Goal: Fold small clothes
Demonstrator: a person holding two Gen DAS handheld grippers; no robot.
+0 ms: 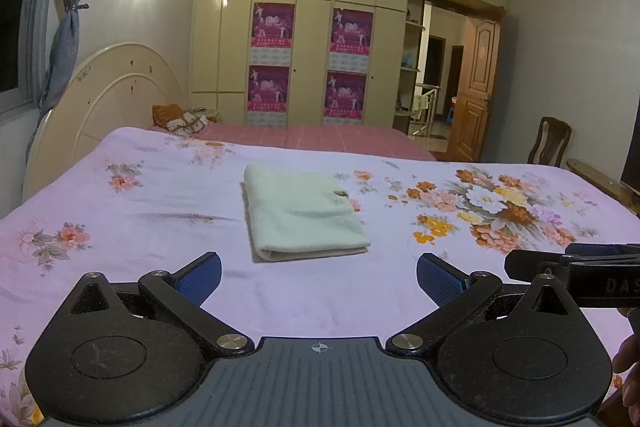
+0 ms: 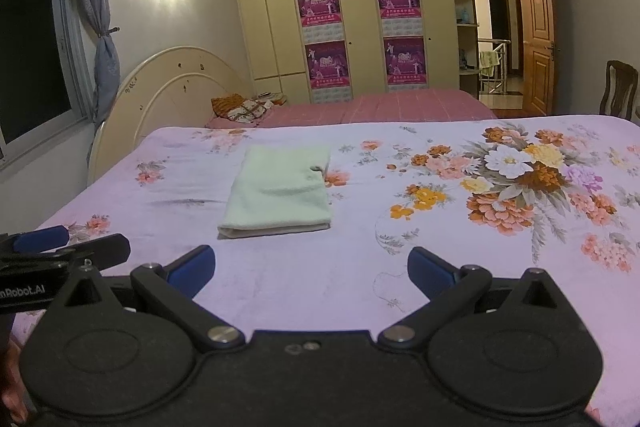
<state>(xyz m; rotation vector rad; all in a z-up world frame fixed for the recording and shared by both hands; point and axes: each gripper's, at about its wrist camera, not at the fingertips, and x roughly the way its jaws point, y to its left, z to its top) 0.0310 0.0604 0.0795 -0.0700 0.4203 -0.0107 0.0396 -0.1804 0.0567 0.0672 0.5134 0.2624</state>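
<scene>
A pale green cloth (image 1: pixel 304 211) lies folded into a neat rectangle on the lilac floral bedspread (image 1: pixel 140 211). It also shows in the right wrist view (image 2: pixel 280 191). My left gripper (image 1: pixel 319 277) is open and empty, hovering just short of the cloth's near edge. My right gripper (image 2: pixel 311 269) is open and empty, also short of the cloth and a little to its right. The right gripper shows at the right edge of the left wrist view (image 1: pixel 576 267). The left gripper shows at the left edge of the right wrist view (image 2: pixel 64 251).
A cream headboard (image 1: pixel 108 99) stands at the bed's left. A second bed with a pink cover (image 1: pixel 320 139) lies behind, with bundled clothes (image 1: pixel 180 119) on it. A wardrobe (image 1: pixel 312 27), an open wooden door (image 1: pixel 476 95) and a chair (image 1: pixel 548 143) are beyond.
</scene>
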